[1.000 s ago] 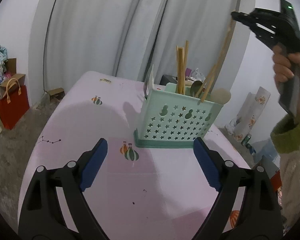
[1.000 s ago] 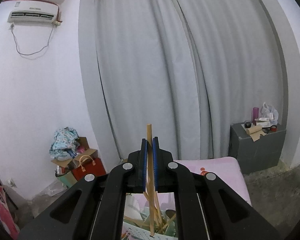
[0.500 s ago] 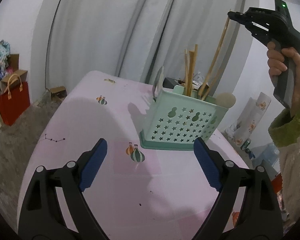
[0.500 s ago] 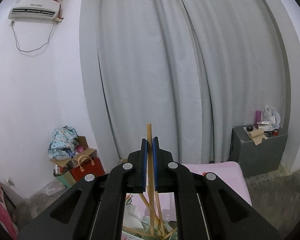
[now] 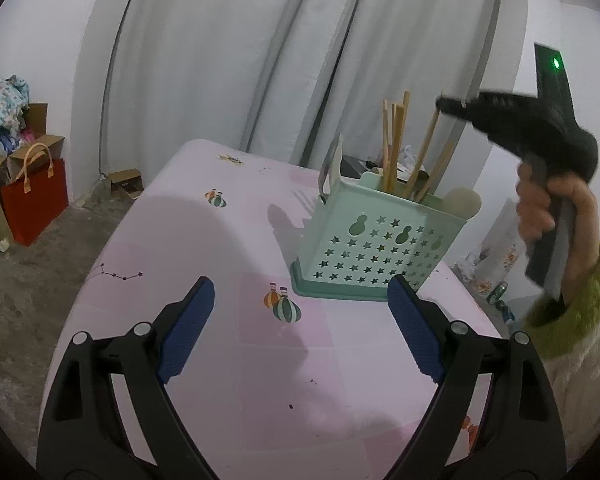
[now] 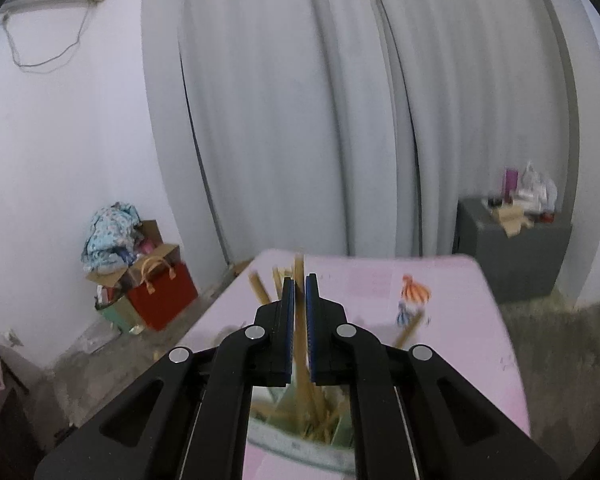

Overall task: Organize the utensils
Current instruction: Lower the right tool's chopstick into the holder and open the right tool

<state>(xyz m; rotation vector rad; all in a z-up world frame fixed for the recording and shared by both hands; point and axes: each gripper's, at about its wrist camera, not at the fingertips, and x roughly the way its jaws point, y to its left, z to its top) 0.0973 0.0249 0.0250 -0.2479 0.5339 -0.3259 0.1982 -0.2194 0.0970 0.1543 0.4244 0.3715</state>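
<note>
1. The mint-green utensil holder (image 5: 374,246) stands on the pink bench (image 5: 228,360) toward its far right part, one corner turned to the near side, with the bench's right edge close behind it.
2. Several wooden chopsticks (image 5: 394,146) stick up out of the holder, some upright, some leaning; a pale rounded utensil head (image 5: 462,202) rests at the holder's right rim.
3. The right claw (image 6: 299,320), held in a person's hand (image 5: 548,208) with a green cuff, is clenched on one chopstick (image 6: 299,268); the stick's lower end reaches down into the holder among the others.
4. The left claw (image 5: 300,336) is released, its blue pads (image 5: 186,336) spread wide with nothing between them, hovering over the near part of the bench short of the holder.
5. Between the left claw and the holder lies open pink cloth with only printed balloon figures (image 5: 282,304).
6. The bench's left side and far corner are bare cloth, and the left edge drops to a grey floor (image 5: 28,272) where a red bag (image 5: 34,198) and boxes sit against the wall.
7. Grey curtains (image 5: 240,60) hang behind the far edge.
</note>
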